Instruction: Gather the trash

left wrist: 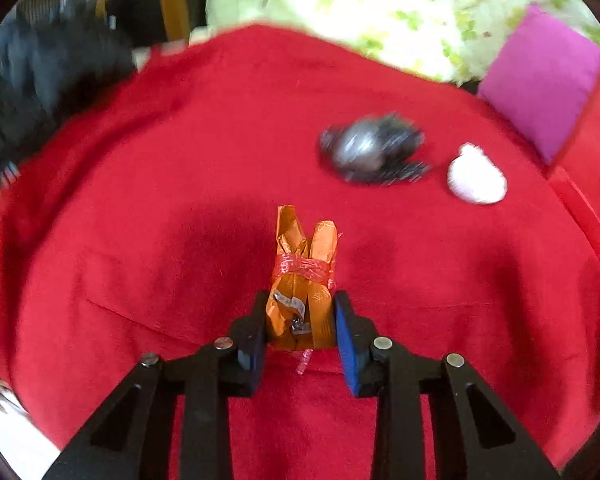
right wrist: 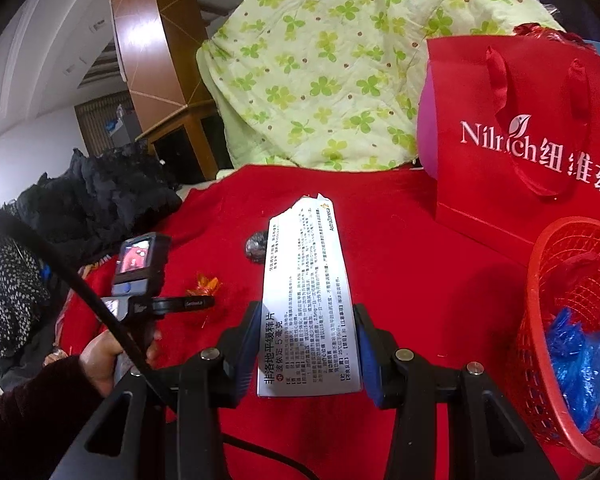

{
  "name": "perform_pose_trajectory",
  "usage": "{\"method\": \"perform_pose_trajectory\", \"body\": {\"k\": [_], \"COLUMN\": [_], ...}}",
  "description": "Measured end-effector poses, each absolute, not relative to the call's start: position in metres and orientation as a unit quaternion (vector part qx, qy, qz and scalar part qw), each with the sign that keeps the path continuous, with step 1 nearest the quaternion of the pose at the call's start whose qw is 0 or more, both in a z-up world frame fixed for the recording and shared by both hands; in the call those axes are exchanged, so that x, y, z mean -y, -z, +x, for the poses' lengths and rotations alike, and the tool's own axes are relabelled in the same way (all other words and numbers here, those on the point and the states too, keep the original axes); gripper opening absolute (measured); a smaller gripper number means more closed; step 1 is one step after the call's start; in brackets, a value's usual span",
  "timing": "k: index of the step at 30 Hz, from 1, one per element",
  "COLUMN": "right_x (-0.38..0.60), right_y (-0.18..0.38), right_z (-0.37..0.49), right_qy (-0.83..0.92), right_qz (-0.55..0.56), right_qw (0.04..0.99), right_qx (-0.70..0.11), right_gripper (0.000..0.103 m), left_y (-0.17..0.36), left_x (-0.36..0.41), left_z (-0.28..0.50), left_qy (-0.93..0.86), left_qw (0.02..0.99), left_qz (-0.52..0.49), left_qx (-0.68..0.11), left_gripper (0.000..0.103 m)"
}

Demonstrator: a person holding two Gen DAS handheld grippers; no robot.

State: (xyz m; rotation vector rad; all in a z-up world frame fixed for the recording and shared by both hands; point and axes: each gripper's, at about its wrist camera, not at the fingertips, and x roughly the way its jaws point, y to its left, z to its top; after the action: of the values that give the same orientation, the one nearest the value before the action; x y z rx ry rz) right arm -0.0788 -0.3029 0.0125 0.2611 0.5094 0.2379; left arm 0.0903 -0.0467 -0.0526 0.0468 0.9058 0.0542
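Trash on the red cloth (left wrist: 140, 200), counted from both wrist views: one orange wrapper (left wrist: 304, 280), one crumpled foil ball (left wrist: 364, 152), one white wad (left wrist: 476, 174), one flattened white medicine box (right wrist: 306, 300).

Left gripper (left wrist: 300, 316): one, black arms with blue pads. The orange wrapper, tied at its waist with red string, stands on the cloth between the pads; both pads press on its lower half.

Right gripper (right wrist: 306, 344): one, same build. It pinches the medicine box by its long edges, printed face up, the box reaching forward above the cloth.

Foil ball: lies on the cloth beyond the wrapper, blurred in the left view. White wad: just beside the foil ball, on its right, apart from it.

Baskets: one red mesh basket (right wrist: 540, 280), at the right edge of the right view, holding blue plastic (right wrist: 572, 356). Further contents are too cut off to count.

Bags: one red paper bag (right wrist: 520, 140) with white lettering and two ribbon handles, upright behind the basket.

Cushions: one purple (left wrist: 540, 80), at the cloth's far right corner.

Bedding: one green clover-print quilt (right wrist: 320, 72), heaped behind the cloth. One pile of black clothing (right wrist: 100, 192) at far left.

Hands: one (right wrist: 104, 356), dark sleeve, gripping the left gripper's handle.
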Motion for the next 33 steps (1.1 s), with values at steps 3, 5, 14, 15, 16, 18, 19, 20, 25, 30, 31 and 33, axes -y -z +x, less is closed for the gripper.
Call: {"method": "perform_pose_trajectory", "body": {"k": [3,5,14,15,16,18,19,20,25,30,31,33], "right_x": [0.311,0.319,0.354,0.357,0.359,0.365,0.368,0.371,0.382,0.395,0.397,0.402], "right_y": [-0.021,-0.027,-0.053,-0.055,-0.057,-0.060,-0.061,-0.063,-0.066,-0.065,-0.065,-0.064], "right_z": [-0.092,-0.101,-0.149,-0.153,-0.157,-0.164,-0.167,-0.171,-0.184,-0.192,-0.193,-0.196], "right_qy": [-0.109,-0.102,-0.067,-0.064,-0.061,-0.057,-0.054,-0.050,-0.035,-0.024,-0.023,-0.019], "right_qz": [0.133,0.137,0.149,0.150,0.151,0.154,0.154,0.153,0.151,0.158,0.159,0.163], "right_qw": [0.957,0.959,0.969,0.970,0.971,0.972,0.973,0.974,0.976,0.976,0.976,0.976], "right_qx": [-0.235,-0.225,-0.183,-0.179,-0.175,-0.169,-0.166,-0.162,-0.150,-0.147,-0.147,-0.145], "right_gripper": [0.047,0.047,0.047,0.047,0.047,0.047,0.047,0.047,0.047,0.047,0.047,0.047], "left_y": [0.013,-0.010,-0.077,-0.082,-0.085,-0.091,-0.093,-0.095,-0.098,-0.100,-0.101,-0.101], "left_x": [0.075,0.094,0.172,0.181,0.183,0.196,0.197,0.201,0.230,0.247,0.249,0.257], "left_z": [0.054,0.033,-0.035,-0.044,-0.049,-0.060,-0.061,-0.064,-0.077,-0.084,-0.085,-0.087], "left_qy": [-0.016,-0.006,0.062,0.071,0.074,0.087,0.090,0.096,0.118,0.132,0.133,0.138], "left_qw": [0.923,0.935,0.953,0.953,0.953,0.952,0.951,0.950,0.947,0.944,0.943,0.942], "left_qz": [0.068,0.093,0.163,0.170,0.172,0.183,0.186,0.190,0.205,0.215,0.216,0.219], "left_qx": [-0.378,-0.343,-0.249,-0.242,-0.239,-0.231,-0.230,-0.227,-0.219,-0.215,-0.214,-0.212], "left_gripper": [0.033,0.033,0.033,0.033,0.033,0.033,0.033,0.033,0.033,0.033,0.033,0.033]}}
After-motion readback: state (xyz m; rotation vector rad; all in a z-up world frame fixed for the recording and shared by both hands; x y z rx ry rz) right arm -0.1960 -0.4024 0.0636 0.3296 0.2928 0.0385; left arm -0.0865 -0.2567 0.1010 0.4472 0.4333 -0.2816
